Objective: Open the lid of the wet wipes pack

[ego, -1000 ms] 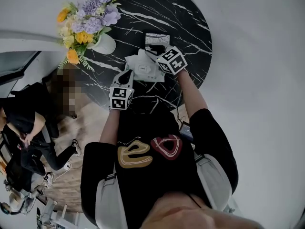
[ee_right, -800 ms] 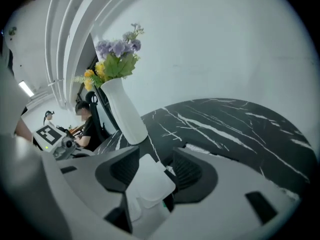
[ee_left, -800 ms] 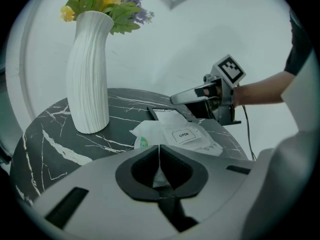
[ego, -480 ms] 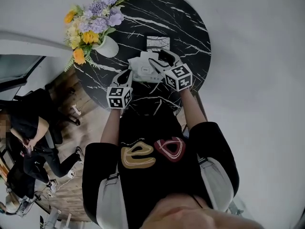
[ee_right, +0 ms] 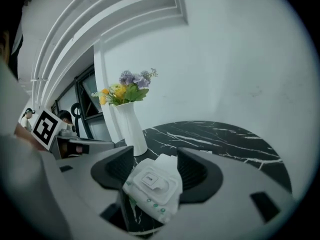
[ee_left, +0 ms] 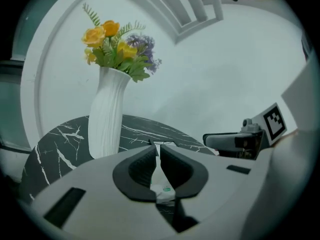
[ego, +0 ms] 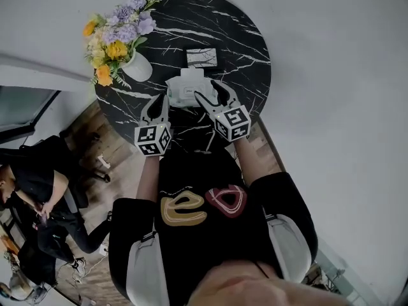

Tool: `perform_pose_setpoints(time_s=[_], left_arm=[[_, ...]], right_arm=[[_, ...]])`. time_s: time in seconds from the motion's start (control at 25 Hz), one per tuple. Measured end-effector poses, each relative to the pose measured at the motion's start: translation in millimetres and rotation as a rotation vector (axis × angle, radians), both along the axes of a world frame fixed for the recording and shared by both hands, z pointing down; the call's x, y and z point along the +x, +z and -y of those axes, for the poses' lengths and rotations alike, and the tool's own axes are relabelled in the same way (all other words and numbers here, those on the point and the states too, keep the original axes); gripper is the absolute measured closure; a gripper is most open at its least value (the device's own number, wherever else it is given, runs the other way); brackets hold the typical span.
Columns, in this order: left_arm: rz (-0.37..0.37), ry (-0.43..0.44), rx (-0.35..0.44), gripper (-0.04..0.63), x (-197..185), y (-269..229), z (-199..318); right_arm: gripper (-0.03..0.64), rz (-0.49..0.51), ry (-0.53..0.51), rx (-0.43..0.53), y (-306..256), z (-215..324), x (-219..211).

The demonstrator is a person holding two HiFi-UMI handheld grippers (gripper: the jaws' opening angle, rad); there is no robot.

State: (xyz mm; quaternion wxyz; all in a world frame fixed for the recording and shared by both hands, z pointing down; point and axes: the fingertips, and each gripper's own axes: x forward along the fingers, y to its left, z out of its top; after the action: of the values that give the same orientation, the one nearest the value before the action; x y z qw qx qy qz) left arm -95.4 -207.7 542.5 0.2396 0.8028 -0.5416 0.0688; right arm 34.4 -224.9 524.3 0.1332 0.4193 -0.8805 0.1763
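Observation:
The white wet wipes pack [ego: 185,88] lies on the round black marble table [ego: 236,37], near its front edge. In the right gripper view the pack [ee_right: 152,186] shows its rounded lid panel with a small label facing up. My right gripper [ego: 211,94] hangs just in front of the pack with its jaws wide open, not touching it; the pack shows between them [ee_right: 155,154]. My left gripper [ego: 157,104] is held left of the pack, over the table's edge, jaws shut with nothing in them [ee_left: 159,151].
A white vase of flowers [ego: 121,40] stands at the table's left side. A small pale box [ego: 201,57] lies behind the pack. The table's front edge is right below both grippers. A person [ego: 38,190] sits on the floor at the left.
Both grippers have drawn back from the pack toward me and risen. The right gripper, which was down on the pack, has opened and let go of it.

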Motion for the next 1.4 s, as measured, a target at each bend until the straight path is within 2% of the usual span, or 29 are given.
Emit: perform_pose_setpoints(time_s=[0.24, 0.48, 0.68, 0.84, 1.04, 1.4], left_arm=[[0.011, 0.05, 0.071, 0.574, 10, -24, -21], [0.021, 0.076, 0.136, 0.574, 16, -43, -34], [0.009, 0.088, 0.143, 0.574, 20, -46, -44], [0.018, 0.109, 0.159, 0.575, 25, -48, -49], [0.029, 0.138, 0.173, 0.575, 31, -52, -53], [0.051, 0.147, 0.174, 0.576, 36, -50, -56]], right_arm=[[0.342, 0.01, 0.1, 0.06, -11, -36, 9], [0.35, -0.002, 0.135, 0.076, -14, -60, 15], [0.41, 0.0, 0.124, 0.072, -16, -74, 13], [0.508, -0.013, 0.13, 0.096, -18, -80, 11], [0.589, -0.022, 0.141, 0.115, -19, -83, 8], [0.606, -0.058, 0.133, 0.121, -19, -80, 4]])
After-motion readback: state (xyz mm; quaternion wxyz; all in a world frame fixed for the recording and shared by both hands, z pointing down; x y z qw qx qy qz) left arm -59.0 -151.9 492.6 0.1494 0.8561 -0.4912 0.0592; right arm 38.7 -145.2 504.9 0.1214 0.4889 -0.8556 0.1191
